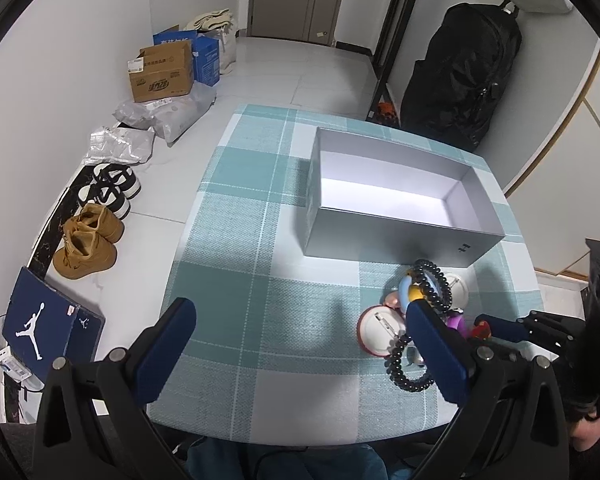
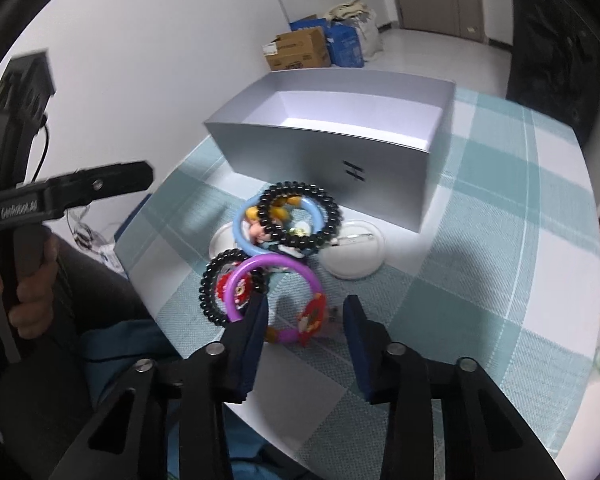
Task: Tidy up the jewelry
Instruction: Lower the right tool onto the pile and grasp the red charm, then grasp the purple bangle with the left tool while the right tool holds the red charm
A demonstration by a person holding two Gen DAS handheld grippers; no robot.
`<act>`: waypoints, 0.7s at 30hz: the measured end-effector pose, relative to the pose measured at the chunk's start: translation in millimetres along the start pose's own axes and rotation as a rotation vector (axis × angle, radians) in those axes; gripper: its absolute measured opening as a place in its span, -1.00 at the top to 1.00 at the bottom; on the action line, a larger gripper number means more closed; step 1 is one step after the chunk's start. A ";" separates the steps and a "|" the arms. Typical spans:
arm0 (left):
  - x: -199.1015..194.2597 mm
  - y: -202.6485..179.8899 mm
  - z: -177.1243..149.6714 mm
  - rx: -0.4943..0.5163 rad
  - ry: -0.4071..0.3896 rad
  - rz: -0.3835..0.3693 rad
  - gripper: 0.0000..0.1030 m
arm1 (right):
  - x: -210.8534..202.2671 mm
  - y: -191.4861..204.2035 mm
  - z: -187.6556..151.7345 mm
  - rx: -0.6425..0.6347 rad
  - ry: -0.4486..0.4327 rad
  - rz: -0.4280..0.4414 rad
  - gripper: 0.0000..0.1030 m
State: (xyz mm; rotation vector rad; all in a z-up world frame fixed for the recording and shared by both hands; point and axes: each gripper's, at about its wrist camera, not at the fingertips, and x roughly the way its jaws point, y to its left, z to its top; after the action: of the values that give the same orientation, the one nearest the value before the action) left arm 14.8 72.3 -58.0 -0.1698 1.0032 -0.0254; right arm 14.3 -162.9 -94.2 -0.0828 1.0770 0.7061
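Note:
A pile of jewelry lies on the checked tablecloth in front of an open grey box [image 2: 324, 152], [image 1: 392, 236]. It holds a purple bangle [image 2: 284, 276] with red charms, a blue bangle [image 2: 240, 232], two black bead bracelets [image 2: 300, 216], [image 2: 216, 284] and white round badges [image 2: 352, 260], [image 1: 380, 330]. My right gripper [image 2: 306, 312] is open, its fingers either side of the purple bangle's near edge. My left gripper [image 1: 300, 320] is open wide and empty above the cloth, left of the pile; its right finger [image 1: 432, 344] hides part of it.
The box is empty inside. The table [image 1: 236, 208] edge runs along the left, with shoes [image 1: 88, 244], cartons [image 1: 162, 74] and bags on the floor beyond. A black backpack [image 1: 460, 76] stands at the far right.

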 end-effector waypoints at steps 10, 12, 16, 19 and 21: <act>-6.8 -36.9 -14.2 0.169 -0.016 -0.078 -0.98 | -8.5 -7.3 -4.0 0.001 -0.013 -0.032 0.67; -8.3 -47.3 -20.4 0.214 -0.013 -0.098 -0.87 | -12.9 -11.7 -4.0 0.027 -0.036 -0.028 0.67; -4.1 -67.6 -31.0 0.302 0.017 -0.106 -0.56 | -27.4 -21.0 -5.9 0.072 -0.092 -0.012 0.67; 1.7 -78.7 -36.1 0.339 0.041 -0.107 -0.34 | -35.2 -25.1 -8.0 0.089 -0.115 -0.007 0.67; 7.9 -82.6 -36.7 0.347 0.056 -0.090 -0.16 | -38.3 -28.4 -7.4 0.096 -0.124 -0.003 0.67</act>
State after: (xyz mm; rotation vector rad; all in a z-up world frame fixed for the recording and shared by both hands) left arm -7.1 -14.8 -71.2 0.1040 1.0312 -0.2857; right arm 13.9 -206.6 -73.8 0.0416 0.9904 0.6476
